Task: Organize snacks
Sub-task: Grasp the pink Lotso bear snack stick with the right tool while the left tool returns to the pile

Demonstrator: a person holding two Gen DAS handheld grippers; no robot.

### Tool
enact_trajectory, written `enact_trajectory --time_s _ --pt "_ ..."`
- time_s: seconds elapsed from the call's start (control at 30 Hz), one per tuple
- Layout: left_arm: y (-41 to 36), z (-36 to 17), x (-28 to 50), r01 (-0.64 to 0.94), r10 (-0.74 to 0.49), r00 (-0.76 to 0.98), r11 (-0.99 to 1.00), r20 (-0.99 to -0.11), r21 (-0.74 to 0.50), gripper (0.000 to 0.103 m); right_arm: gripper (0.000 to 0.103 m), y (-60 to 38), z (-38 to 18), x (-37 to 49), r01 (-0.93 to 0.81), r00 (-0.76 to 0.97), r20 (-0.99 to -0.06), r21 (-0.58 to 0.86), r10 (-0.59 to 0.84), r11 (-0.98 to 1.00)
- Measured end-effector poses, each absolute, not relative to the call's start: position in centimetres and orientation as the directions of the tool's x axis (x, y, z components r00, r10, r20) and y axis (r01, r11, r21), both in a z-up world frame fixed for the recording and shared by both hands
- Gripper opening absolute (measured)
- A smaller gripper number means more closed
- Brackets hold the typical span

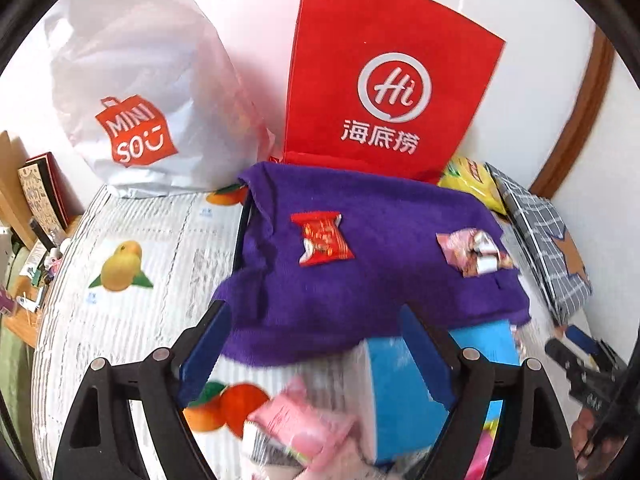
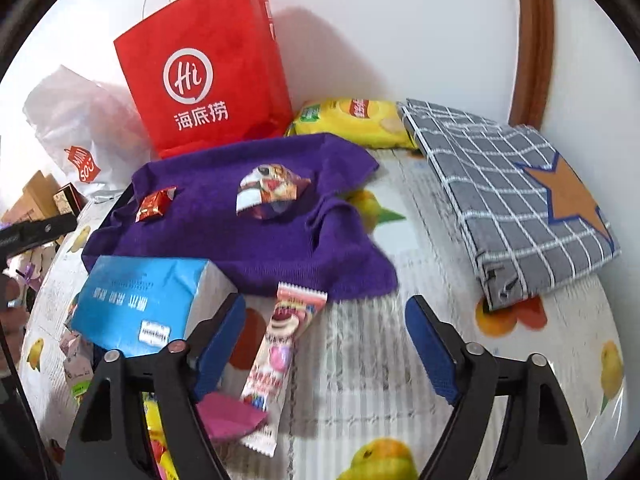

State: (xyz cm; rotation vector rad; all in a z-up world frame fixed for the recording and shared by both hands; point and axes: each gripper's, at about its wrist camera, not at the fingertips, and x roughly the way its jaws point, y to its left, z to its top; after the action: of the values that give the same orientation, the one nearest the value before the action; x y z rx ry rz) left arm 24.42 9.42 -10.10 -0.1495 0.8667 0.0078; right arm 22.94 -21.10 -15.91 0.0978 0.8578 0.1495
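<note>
Left wrist view looked steeply down past the left claw (image 1: 316, 340), whose blue fingers (image 1: 208, 344) stood wide apart with nothing pressed between them; a blue box (image 1: 404, 392) and a blurred pink packet (image 1: 304, 420) lay below the gap on the bench (image 1: 132, 312), too smeared to tell whether either touched a finger. Beyond, a purple cloth (image 1: 360, 280) carried a small red snack packet (image 1: 322, 240) near its middle and a crumpled pink wrapper (image 1: 472, 252) toward its right edge, the two well apart. A red paper bag (image 1: 384, 92) and a white plastic bag (image 1: 136, 100) stood against the wall. At the right rim, part of the right claw and a hand (image 1: 592, 436) showed, cut off. Right wrist view had the right claw (image 2: 324, 344) also tilted down and wide, empty, over bare fruit-print covering, with a long striped snack bar (image 2: 276, 364) just beside its left finger. A yellow chip bag (image 2: 356, 124) lay behind the cloth, partly hidden by a folded grey checked fabric (image 2: 516, 196).
</note>
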Motion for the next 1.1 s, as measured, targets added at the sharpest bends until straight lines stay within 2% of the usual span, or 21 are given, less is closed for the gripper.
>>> enact_trajectory --time_s 0.03,0.1,0.2,0.43,0.67,0.83,1.1 --pt "9.4 -10.3 24.1 -0.063 -0.05 0.646 0.991 -0.762 -0.119 0.084 0.077 -21.0 -16.1 22.8 -0.095 0.637 -0.75 0.153 0.178 0.984" --pt "9.5 -10.8 23.4 -0.065 -0.018 0.64 0.995 -0.769 -0.077 0.084 0.065 -20.8 -16.6 22.8 -0.087 0.614 -0.767 0.168 0.186 0.982" --pt "10.0 -11.5 22.5 -0.059 -0.008 0.612 0.997 -0.791 -0.055 0.084 0.063 -20.1 -17.2 23.0 -0.111 0.587 -0.778 0.199 0.226 0.974" --pt "11.9 -12.3 20.0 -0.058 -0.04 0.612 0.994 -0.79 -0.095 0.084 0.059 -18.4 -19.2 24.7 -0.105 0.534 -0.824 0.155 0.187 0.982" --pt "14.5 -12.3 18.5 -0.093 -0.065 0.621 0.983 -0.781 -0.156 0.085 0.021 -18.1 -20.2 25.2 -0.132 0.476 -0.866 0.103 0.154 0.986" --pt "15.7 -12.8 17.7 -0.115 -0.066 0.613 0.978 -0.788 -0.172 0.085 0.021 -19.9 -19.2 23.8 -0.092 0.508 -0.843 0.152 0.178 0.984" --pt "15.2 -14.3 17.1 -0.094 -0.091 0.58 0.979 -0.81 -0.178 0.085 0.021 -22.5 -19.4 20.2 -0.043 0.534 -0.832 0.149 0.149 0.988"
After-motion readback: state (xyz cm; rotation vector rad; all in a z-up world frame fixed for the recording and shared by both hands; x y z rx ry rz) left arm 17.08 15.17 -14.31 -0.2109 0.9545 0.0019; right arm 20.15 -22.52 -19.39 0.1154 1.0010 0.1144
